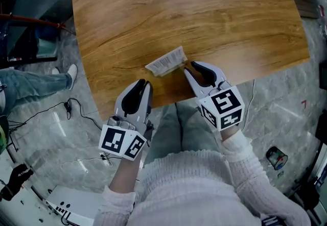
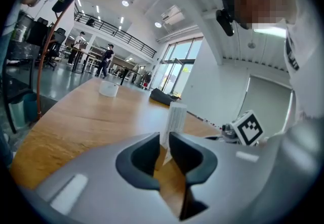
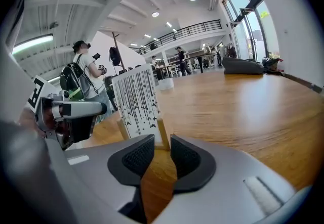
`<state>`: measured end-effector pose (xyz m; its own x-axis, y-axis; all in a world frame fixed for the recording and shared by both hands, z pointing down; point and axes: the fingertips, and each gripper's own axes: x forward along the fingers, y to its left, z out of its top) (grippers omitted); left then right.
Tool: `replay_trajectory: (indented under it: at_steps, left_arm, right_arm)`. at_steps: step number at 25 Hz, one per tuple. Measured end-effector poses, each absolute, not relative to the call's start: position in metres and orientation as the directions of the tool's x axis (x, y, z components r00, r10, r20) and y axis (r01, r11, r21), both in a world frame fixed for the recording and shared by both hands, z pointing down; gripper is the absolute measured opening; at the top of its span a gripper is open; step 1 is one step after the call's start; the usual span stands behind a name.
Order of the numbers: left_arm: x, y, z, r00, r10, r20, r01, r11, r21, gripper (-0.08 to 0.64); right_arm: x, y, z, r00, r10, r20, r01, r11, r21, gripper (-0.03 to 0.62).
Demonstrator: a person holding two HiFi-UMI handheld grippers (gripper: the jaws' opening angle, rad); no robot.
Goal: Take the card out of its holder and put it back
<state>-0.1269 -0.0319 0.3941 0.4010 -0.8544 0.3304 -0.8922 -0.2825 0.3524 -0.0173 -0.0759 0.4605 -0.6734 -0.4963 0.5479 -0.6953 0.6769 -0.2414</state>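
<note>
The card (image 1: 166,60) stood upright on its long edge in a small wooden holder (image 3: 163,136) close to the near edge of the table (image 1: 204,10), with a gripper at each end of it. The left gripper (image 1: 143,87) had its jaws a narrow way apart. The card's end edge sat in the gap, and neither pad plainly pressed on it. The right gripper (image 1: 195,71) was likewise slightly open and empty, with the holder's end post just ahead of its tips. The card looked thin, light and fairly stiff, though likely to bend under a hard pinch. The holder looked light enough to slide or lift with it, so it probably wanted steadying low down while the card was taken by its bare upper margin. The card's face carried rows of fine dark print, too small to read, and no brand showed.
</note>
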Motion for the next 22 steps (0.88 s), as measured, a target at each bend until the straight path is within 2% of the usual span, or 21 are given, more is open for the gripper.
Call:
replay_trajectory:
  at_steps: [5, 9, 13, 22]
  left_arm:
    - [-0.120, -0.041, 0.389, 0.451, -0.835, 0.316, -0.878, -0.350, 0.327, 0.111]
    - [-0.115, -0.050, 0.386, 0.492, -0.816, 0.302, -0.858, -0.396, 0.327, 0.127]
    - [-0.110, -0.054, 0.383, 0.536, -0.791, 0.296, -0.836, -0.447, 0.318, 0.138]
    - [-0.104, -0.062, 0.381, 0.603, -0.740, 0.297, -0.797, -0.545, 0.261, 0.140]
  right_arm:
    - [-0.020, -0.080, 0.465, -0.648, -0.511, 0.564, -0.703, 0.687, -0.186, 0.094]
    - [-0.021, -0.086, 0.467, -0.628, -0.521, 0.578, -0.711, 0.686, -0.154, 0.091]
    - [-0.024, -0.086, 0.469, -0.616, -0.519, 0.592, -0.702, 0.703, -0.115, 0.048]
    - [-0.024, -0.087, 0.470, -0.599, -0.531, 0.599, -0.714, 0.693, -0.099, 0.044]
